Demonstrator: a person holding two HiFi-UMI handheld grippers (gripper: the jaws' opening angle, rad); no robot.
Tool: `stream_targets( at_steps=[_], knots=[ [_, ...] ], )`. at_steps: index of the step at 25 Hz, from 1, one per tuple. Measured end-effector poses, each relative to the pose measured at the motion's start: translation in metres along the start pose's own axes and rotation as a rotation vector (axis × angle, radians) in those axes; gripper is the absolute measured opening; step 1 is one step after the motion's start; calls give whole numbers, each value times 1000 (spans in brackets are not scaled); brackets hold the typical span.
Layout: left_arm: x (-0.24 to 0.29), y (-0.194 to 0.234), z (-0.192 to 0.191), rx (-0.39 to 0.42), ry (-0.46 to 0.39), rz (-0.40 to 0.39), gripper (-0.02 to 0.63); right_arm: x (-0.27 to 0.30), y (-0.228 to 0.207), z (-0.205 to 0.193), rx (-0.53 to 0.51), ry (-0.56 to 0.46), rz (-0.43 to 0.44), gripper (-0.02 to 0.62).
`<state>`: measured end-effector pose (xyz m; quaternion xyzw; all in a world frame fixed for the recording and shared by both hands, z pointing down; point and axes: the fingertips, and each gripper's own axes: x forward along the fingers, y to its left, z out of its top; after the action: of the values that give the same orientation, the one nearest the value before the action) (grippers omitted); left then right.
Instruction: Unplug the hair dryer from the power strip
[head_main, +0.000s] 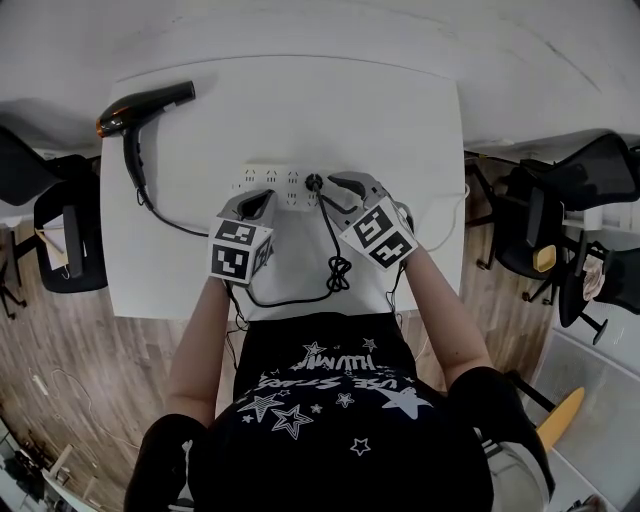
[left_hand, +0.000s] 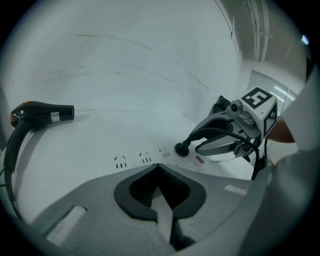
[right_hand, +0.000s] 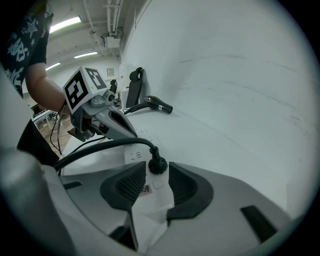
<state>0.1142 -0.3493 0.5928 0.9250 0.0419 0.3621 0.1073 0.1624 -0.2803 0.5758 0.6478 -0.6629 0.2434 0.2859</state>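
Head view: hair dryer lying at table's far left corner, plug seated in power strip.
Left gripper view: left gripper closed, empty, just short of strip's sockets.
Right gripper view: right gripper spread wide, flanking plug, pads clear.

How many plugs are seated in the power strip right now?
1. A black plug sits near the right end of the power strip, between the right gripper's open jaws. The left gripper covers part of the strip, so another could be hidden.
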Motion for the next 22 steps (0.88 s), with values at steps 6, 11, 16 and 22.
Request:
stream_targets(
  at_steps=[6,11,16,22],
  knots=[
    [2,2,0,-31,19,15,8,4,5,8,-40,-11,19,152],
    [4,1,-1,-39,64,27,8,10,4,12,-34,-28,7,135],
    [4,1,-2,-3,98,8,8,15,3,17,-32,-49,6,117],
    [6,1,-1,10,138,8,8,20,2,16,-69,-26,37,84]
  ],
)
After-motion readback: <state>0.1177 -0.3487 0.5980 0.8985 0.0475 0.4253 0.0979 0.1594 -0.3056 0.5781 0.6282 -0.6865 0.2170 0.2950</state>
